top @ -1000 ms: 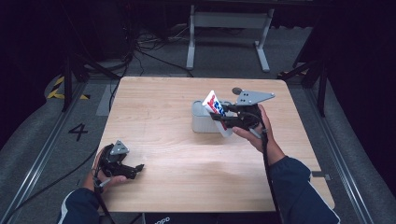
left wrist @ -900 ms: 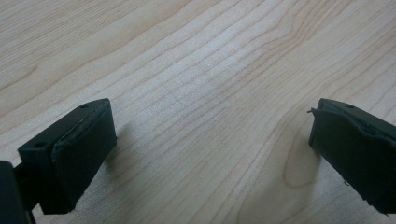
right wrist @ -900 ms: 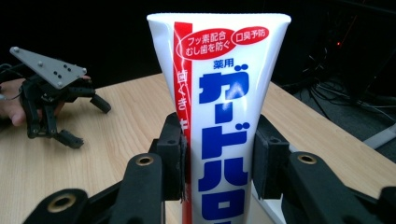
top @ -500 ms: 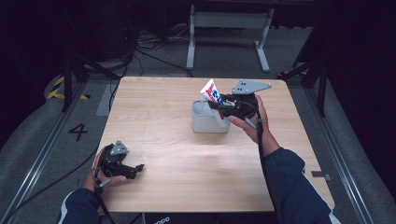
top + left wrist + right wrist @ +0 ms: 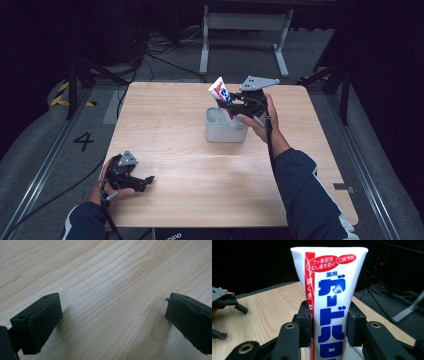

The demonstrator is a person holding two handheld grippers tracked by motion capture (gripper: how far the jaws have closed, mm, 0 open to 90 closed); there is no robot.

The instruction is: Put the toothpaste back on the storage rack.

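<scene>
— Two grippers over the pale wooden table (image 5: 200, 175); anything clamped?

— Yes: right gripper (image 5: 328, 322) pinching a white toothpaste tube with blue and red Japanese lettering (image 5: 329, 302), one black pad pressed on each flat side, roughly at mid-length. Wide crimped end up, well above the pads; lower end passing down between the jaws and out of sight.

— And relative to the pale grey rectangular plastic container (image 5: 225, 131)?

— Seen from the high view, tube (image 5: 220, 91) tilted, upper end leaning away from the container's right side, lower part over the container's right half. Whether touching the rim or inside, cannot tell. Right gripper (image 5: 234, 106) just beside the container's upper right corner, grey three-cornered plate on top, held by the right hand (image 5: 257, 122).

— Container's own place?

— Standing upright near the table's middle, slightly toward the far edge.

— Left side?

— Left gripper (image 5: 141, 181) well apart from the container, toward the near left corner, held low by the left hand (image 5: 112, 182). Jaws spread wide, bare wood grain between them (image 5: 112, 305), holding nothing.
</scene>
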